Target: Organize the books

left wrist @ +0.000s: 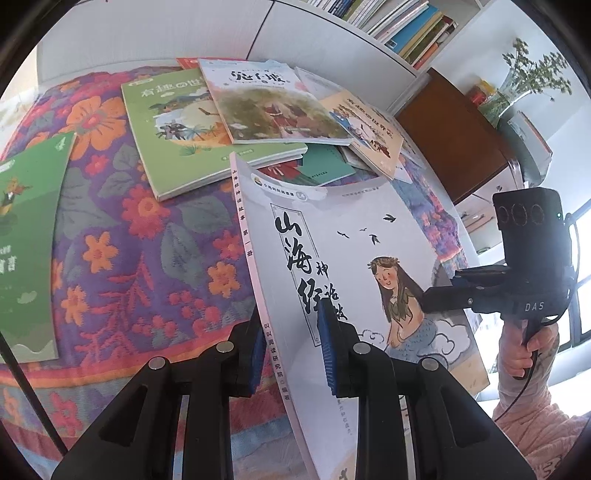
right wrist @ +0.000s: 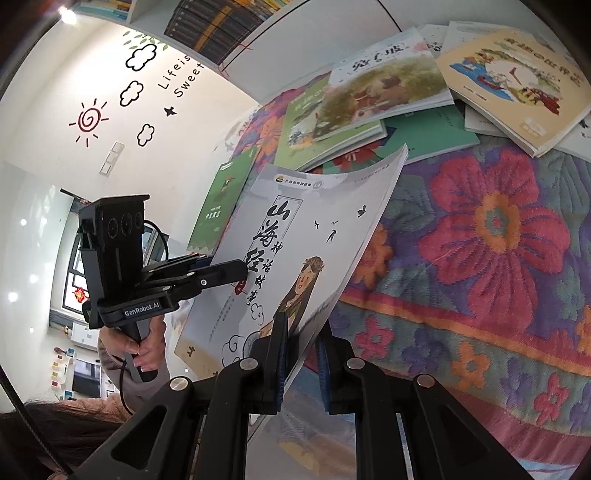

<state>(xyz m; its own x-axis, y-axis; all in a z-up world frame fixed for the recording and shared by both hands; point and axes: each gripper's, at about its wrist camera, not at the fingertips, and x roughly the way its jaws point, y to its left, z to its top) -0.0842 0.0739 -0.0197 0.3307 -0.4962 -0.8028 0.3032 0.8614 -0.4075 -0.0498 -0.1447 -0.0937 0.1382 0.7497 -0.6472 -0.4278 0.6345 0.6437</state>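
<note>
A pale grey book with black calligraphy and a long-haired girl on its cover (left wrist: 354,266) (right wrist: 295,251) is held tilted above the flowered cloth. My left gripper (left wrist: 291,350) is shut on its spine edge, blue pads on both faces. My right gripper (right wrist: 301,354) is shut on the opposite, page edge; it shows from the side in the left wrist view (left wrist: 439,295). The left gripper (right wrist: 236,271) shows from the side in the right wrist view. A loose pile of books (left wrist: 258,110) (right wrist: 388,92) lies beyond on the cloth.
A green book (left wrist: 26,251) (right wrist: 225,206) lies apart at the left. A white shelf with upright books (left wrist: 406,26) stands behind the pile, with a brown cabinet (left wrist: 450,136) and a potted plant (left wrist: 532,81) to the right. A person's hands (left wrist: 532,347) (right wrist: 147,347) grasp the handles.
</note>
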